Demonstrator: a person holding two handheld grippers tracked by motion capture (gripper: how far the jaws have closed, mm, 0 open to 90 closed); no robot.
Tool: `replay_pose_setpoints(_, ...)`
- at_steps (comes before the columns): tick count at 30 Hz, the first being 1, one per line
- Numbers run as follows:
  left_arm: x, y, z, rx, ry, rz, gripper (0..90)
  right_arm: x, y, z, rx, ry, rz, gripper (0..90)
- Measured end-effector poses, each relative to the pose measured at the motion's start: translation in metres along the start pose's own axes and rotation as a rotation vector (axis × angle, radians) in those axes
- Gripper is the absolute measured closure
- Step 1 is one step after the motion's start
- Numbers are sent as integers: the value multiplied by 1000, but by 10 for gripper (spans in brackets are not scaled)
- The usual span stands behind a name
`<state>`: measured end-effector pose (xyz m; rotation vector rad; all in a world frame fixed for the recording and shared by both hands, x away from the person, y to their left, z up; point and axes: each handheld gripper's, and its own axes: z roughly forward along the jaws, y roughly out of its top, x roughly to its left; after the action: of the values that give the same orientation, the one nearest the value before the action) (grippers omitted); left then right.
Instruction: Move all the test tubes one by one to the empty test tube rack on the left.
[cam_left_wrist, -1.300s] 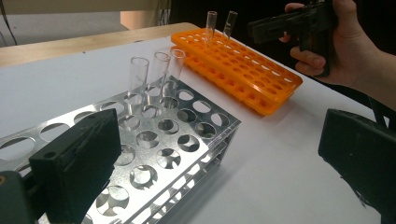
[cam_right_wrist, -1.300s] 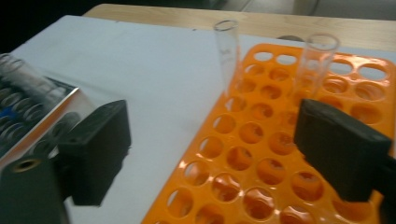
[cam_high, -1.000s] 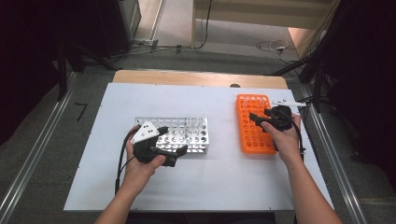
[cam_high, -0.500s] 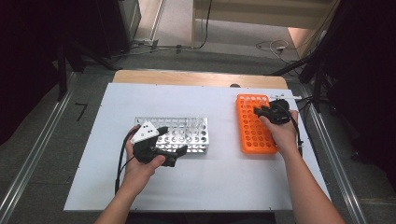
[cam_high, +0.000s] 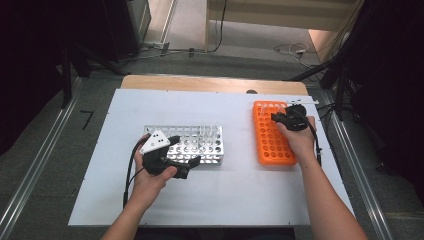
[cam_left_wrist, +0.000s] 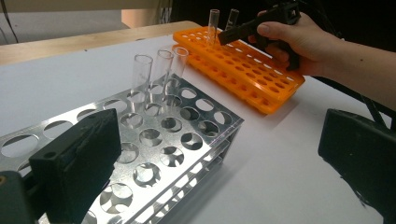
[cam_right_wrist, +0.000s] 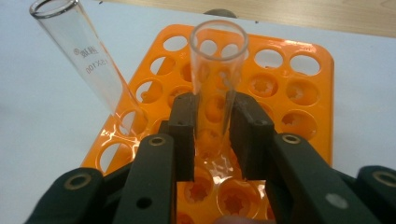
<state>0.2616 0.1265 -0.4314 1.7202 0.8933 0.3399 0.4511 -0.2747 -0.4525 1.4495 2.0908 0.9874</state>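
R gripper has just been closing; its jaws now clamp the clear glass test tube standing in the far end of the orange plastic rack. Risk: squeezing too hard cracks the glass, or a tilted pull snags the hole and knocks the leaning 2nd tube. L gripper gapes open, empty, over the steel rack.

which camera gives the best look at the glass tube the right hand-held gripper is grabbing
The right gripper view: the glass tube stands close-up between the right hand-held gripper pads, over the orange rack. The left gripper view shows it small and distant; from the high view it cannot be made out.
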Motion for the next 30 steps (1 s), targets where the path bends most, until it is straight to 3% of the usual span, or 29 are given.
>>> replay_pose_setpoints(4, 0, 0, 0, -3, 2, 0, 0, 3, 0, 1, -5, -10, -26, 726)
replay_pose_setpoints(14, 1, 0, -1, -5, 5, -1, 0, 2, 1, -4, -33, -5, -22, 730)
replay_pose_setpoints(27, 0, 0, 0, 0, 0, 4, 0, 2, 7, -37, -131, 31, -10, 734)
replay_pose_setpoints(30, 0, 1, 1, -1, 2, 4, 0, 6, 8, -47, -147, 52, -30, 734)
